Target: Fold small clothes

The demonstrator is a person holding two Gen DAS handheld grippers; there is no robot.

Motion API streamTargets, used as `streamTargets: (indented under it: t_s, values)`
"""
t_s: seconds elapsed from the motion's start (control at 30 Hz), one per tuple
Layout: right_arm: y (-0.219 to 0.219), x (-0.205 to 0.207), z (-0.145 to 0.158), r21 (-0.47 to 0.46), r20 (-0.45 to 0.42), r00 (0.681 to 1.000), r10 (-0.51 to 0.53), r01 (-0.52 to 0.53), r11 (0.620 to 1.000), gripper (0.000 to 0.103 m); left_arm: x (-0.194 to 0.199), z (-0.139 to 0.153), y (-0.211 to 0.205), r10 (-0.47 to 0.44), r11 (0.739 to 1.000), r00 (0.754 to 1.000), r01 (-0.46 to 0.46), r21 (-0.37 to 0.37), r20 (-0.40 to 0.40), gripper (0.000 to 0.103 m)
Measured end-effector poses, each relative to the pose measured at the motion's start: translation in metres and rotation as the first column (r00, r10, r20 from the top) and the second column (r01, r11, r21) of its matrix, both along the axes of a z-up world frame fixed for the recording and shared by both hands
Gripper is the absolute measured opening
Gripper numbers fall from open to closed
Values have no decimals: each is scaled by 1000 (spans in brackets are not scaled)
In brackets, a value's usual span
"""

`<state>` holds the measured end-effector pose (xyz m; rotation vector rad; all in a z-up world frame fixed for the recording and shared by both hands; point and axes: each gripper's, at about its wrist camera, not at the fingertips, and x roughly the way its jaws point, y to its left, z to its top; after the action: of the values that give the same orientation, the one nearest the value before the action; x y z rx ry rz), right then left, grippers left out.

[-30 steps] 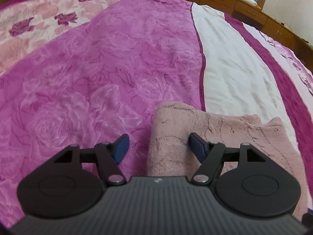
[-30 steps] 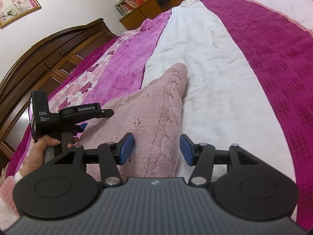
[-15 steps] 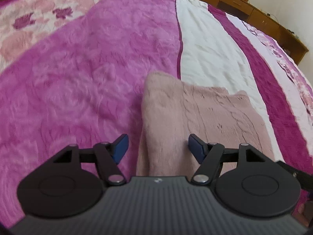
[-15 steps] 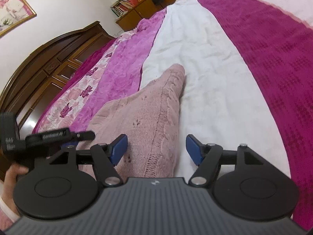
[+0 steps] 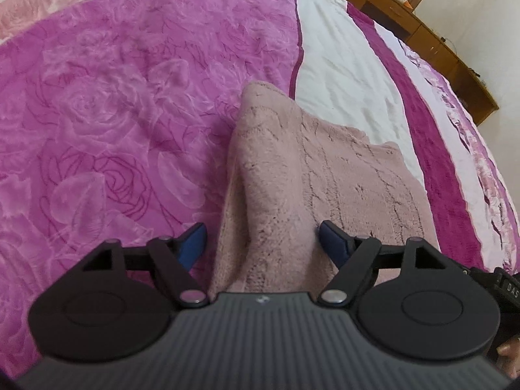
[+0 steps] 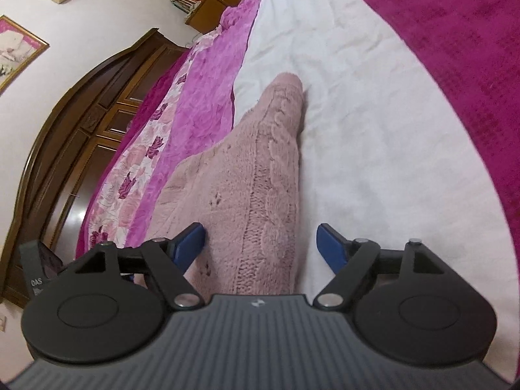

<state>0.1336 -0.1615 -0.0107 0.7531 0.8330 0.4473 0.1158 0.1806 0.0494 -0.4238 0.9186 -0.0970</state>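
Note:
A folded pale pink knitted garment lies on the bed, across the line between the magenta rose blanket and the white stripe. It also shows in the right wrist view. My left gripper is open, its blue fingers either side of the garment's near left edge, where two layers show. My right gripper is open over the garment's near right edge, the right finger above the white sheet. Nothing is gripped.
The magenta rose blanket covers the bed to the left, a white stripe and a dark magenta band to the right. A dark wooden headboard and wooden cabinets border the bed. The other gripper's body shows at the left edge.
Both grippers have come closer to the garment's near edge and lower. The right gripper's jaws have opened wider. The left gripper now straddles the garment's left edge.

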Motion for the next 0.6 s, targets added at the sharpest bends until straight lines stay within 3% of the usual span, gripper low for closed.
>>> streamTargets:
  t_s: [0.13,0.27,0.37,0.43,0.5,0.6]
  values:
    - [8,8,-5,11,-2,999,41,-41,999,83,1,-3,-1,-23,999,1000,23,-25,5,78]
    - [22,16,-10,18,3,997,74,-74,997,83,2,-11,-3,-65,989,998,63,-136,-14,77]
    - [28,20,-12,16,5,996,84,-84,996,84,1,-17,-6,-70,985,998,67,-158,-10,76]
    - [30,23,-13,31,8,996,89,-89,996,82,1,-18,-6,-73,983,997,72,-169,-3,67]
    - [31,27,-15,55,-11,996,84,-84,995,69,0,-19,-5,-70,980,998,69,-186,2,53]
    - [33,30,-9,70,-13,997,75,-74,995,57,1,-16,-2,-55,976,998,57,-211,15,45]
